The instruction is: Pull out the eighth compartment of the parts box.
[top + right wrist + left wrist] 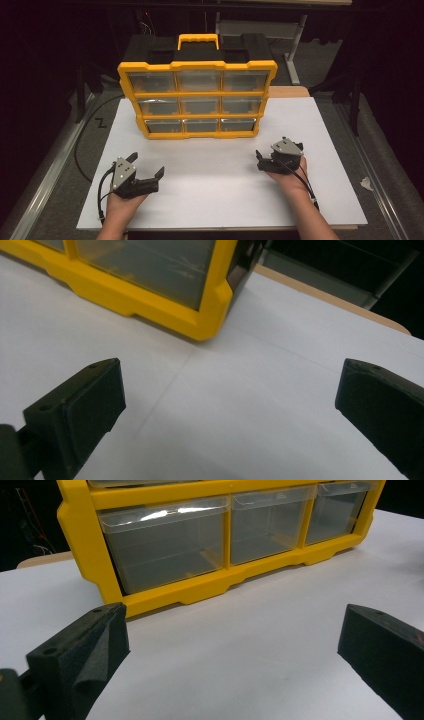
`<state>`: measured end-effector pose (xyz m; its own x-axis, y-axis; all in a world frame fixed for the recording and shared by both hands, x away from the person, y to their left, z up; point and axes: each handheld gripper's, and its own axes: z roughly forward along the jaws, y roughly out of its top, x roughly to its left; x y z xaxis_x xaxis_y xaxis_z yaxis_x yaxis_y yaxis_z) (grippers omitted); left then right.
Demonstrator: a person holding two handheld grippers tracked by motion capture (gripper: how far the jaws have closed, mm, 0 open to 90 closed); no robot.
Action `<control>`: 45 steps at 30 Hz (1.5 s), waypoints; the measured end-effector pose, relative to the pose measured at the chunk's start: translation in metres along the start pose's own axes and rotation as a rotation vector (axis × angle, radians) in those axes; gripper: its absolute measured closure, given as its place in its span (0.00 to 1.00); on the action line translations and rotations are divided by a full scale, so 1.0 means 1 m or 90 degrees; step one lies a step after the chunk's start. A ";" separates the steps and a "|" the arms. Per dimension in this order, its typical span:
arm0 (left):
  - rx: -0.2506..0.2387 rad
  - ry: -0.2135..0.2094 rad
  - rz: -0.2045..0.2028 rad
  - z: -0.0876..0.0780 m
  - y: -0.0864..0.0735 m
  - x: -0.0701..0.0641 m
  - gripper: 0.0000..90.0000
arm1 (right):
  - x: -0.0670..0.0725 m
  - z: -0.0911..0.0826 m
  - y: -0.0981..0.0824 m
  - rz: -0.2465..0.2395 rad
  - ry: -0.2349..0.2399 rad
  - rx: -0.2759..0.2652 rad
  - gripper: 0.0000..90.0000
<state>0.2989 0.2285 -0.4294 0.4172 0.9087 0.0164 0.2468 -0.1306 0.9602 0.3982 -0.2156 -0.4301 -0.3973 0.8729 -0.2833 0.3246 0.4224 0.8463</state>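
A yellow-framed organizer with a black back and a yellow handle stands upright at the back middle of the white board. It holds several clear drawers, all closed. My left gripper rests at the front left, held in a hand, jaws open and empty. In the left gripper view the left gripper faces the bottom row of drawers. My right gripper sits at the front right, open and empty. In the right gripper view the right gripper faces the organizer's lower right corner.
The white board lies on a wooden table whose edge shows behind the organizer's right side. A black cable curves off the board's left. A scrap of paper lies on the grey floor to the right. A metal stand rises at the back.
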 end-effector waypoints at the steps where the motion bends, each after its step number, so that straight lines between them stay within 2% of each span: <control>1: -0.002 -0.001 -0.001 0.000 0.000 0.000 0.01 | -0.001 -0.002 -0.002 -0.003 -0.004 0.003 0.01; 9: -0.002 0.000 -0.001 0.001 0.000 0.000 0.01 | 0.001 -0.003 -0.003 -0.042 -0.015 0.003 0.01; 10: -0.002 -0.001 -0.001 0.001 0.000 0.000 0.01 | 0.003 -0.003 -0.003 -0.059 -0.016 0.005 0.01; 17: -0.002 0.000 -0.001 0.001 0.000 -0.001 0.01 | 0.009 -0.002 -0.004 -0.098 -0.016 0.014 0.01; 21: 0.001 -0.002 0.000 0.001 0.000 -0.001 0.01 | 0.014 -0.002 -0.003 -0.134 -0.021 0.021 0.01; 22: 0.001 -0.002 0.000 0.001 0.000 -0.001 0.01 | 0.014 -0.002 -0.003 -0.134 -0.021 0.021 0.01; 28: 0.002 -0.003 0.002 0.001 -0.001 -0.002 0.01 | 0.022 -0.002 -0.003 -0.192 -0.031 0.031 0.01; 30: 0.002 -0.004 0.003 0.001 -0.001 -0.002 0.01 | 0.023 -0.002 -0.003 -0.200 -0.031 0.031 0.01; 34: 0.002 -0.005 0.004 0.001 -0.001 -0.002 0.01 | 0.029 -0.003 -0.002 -0.253 -0.046 0.037 0.01; 36: 0.002 -0.005 0.004 0.001 -0.001 -0.002 0.01 | 0.030 -0.003 -0.001 -0.259 -0.048 0.038 0.01; 37: 0.002 -0.005 0.005 0.001 -0.001 -0.001 0.01 | 0.033 -0.005 0.000 -0.294 -0.052 0.038 0.01; 39: 0.002 -0.005 0.005 0.001 -0.001 -0.001 0.01 | 0.038 -0.006 0.001 -0.312 -0.060 0.040 0.01; 42: 0.001 -0.005 0.006 0.001 -0.001 -0.001 0.01 | 0.042 -0.009 0.003 -0.354 -0.067 0.043 0.01; 43: 0.002 -0.005 0.006 0.001 -0.001 -0.001 0.01 | 0.043 -0.010 0.005 -0.377 -0.069 0.041 0.01; 44: 0.002 -0.005 0.006 0.001 -0.001 -0.001 0.01 | 0.046 -0.010 0.004 -0.367 -0.070 0.045 0.01; 45: 0.002 -0.006 0.006 0.001 -0.001 -0.001 0.01 | 0.046 -0.011 0.005 -0.393 -0.071 0.040 0.01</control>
<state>0.2990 0.2269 -0.4303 0.4273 0.9038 0.0233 0.2448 -0.1404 0.9593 0.3724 -0.1758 -0.4337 -0.4362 0.4827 -0.7594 0.1154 0.8670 0.4848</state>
